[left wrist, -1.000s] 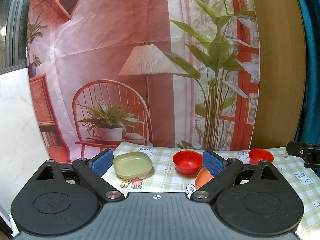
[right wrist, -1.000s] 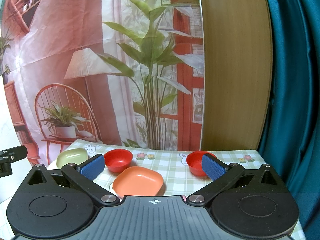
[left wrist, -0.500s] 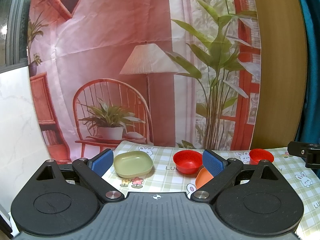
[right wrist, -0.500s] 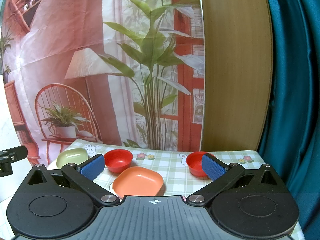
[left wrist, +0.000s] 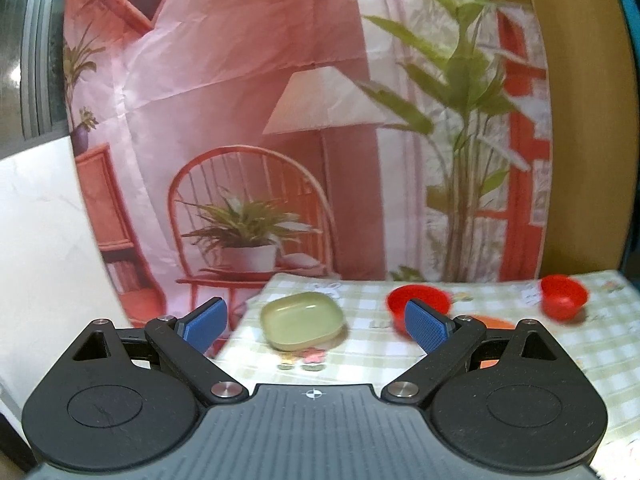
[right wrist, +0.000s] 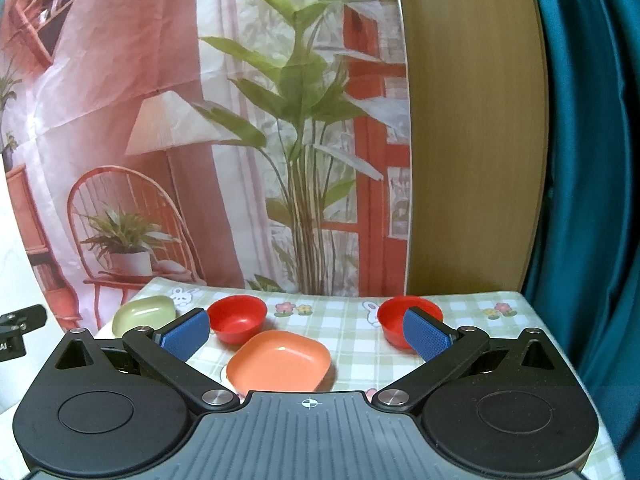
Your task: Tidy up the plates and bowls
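A pale green square plate point(left wrist: 302, 320) lies at the table's left, straight ahead of my open, empty left gripper point(left wrist: 316, 326). A red bowl point(left wrist: 418, 304) sits behind its right finger, another red bowl point(left wrist: 563, 301) farther right. An orange square plate point(right wrist: 279, 362) lies just ahead of my open, empty right gripper point(right wrist: 306, 336); in the left wrist view only its rim point(left wrist: 490, 322) shows. The right wrist view also shows the green plate point(right wrist: 144, 314), the middle red bowl point(right wrist: 237, 318) and the right red bowl point(right wrist: 394, 320), partly behind the right finger.
The table has a green checked cloth point(right wrist: 344, 332). A printed fabric backdrop point(left wrist: 260, 140) hangs behind it, a wooden panel point(right wrist: 472, 140) and a teal curtain point(right wrist: 588, 200) stand at the right. The left gripper's edge point(right wrist: 18, 330) shows at the far left.
The left gripper has swung left and a little closer to the table; the green plate now sits between its fingers in view. The right gripper and the dishes have not moved.
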Tool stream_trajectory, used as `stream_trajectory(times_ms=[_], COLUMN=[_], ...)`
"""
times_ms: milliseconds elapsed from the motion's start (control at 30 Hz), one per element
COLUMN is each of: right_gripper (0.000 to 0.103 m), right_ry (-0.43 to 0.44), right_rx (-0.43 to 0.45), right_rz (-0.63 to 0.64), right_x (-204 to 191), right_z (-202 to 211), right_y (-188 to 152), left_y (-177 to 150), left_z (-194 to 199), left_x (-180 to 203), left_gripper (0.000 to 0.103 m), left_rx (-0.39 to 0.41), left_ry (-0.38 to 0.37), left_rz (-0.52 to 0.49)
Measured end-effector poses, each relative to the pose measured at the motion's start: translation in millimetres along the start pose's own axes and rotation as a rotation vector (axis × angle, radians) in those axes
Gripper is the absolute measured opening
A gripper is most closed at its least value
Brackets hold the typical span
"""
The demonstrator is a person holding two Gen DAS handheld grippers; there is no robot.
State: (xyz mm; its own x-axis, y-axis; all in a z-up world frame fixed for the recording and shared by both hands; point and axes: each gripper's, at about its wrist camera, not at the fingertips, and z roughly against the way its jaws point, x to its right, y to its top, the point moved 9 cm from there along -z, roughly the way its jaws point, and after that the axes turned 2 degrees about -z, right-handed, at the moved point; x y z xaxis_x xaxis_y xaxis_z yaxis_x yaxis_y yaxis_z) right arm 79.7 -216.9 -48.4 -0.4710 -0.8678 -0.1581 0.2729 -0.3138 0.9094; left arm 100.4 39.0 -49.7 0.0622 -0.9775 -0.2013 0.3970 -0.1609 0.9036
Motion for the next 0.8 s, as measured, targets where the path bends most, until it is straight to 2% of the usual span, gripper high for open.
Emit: stream_trajectory(times_ms=[233,533,700,800], right_gripper=[0.102,0.097,0.095,0.094], right_ry=[0.051,0.13,0.185,0.22], right_rx=[-0.013,-0.008,-0.013,-0.03], right_rz=[0.034,0.043,0.077,0.113], right_x=[-29.0,-73.7,-104.2,-125.5], right_z=[-27.6,-57.7,-73.5,-86.1], right_y=[-4.5,-7.4,-16.9,-25.2], left_y=[-1.3,-0.6,-13.7,-25.2], left_z=[-22.3,-43.2,-54.3,-61.3], left_x=[-42.9,-94.2,-110.8,-123.5], left_gripper=[0.096,0.096,0.095,0.091], left_rx=[-0.024,-0.056,-0.1,-0.123], left_ry=[0.017,0.036,0.057,0.078], left_rz=[-0.007,0.083,0.072,0.08])
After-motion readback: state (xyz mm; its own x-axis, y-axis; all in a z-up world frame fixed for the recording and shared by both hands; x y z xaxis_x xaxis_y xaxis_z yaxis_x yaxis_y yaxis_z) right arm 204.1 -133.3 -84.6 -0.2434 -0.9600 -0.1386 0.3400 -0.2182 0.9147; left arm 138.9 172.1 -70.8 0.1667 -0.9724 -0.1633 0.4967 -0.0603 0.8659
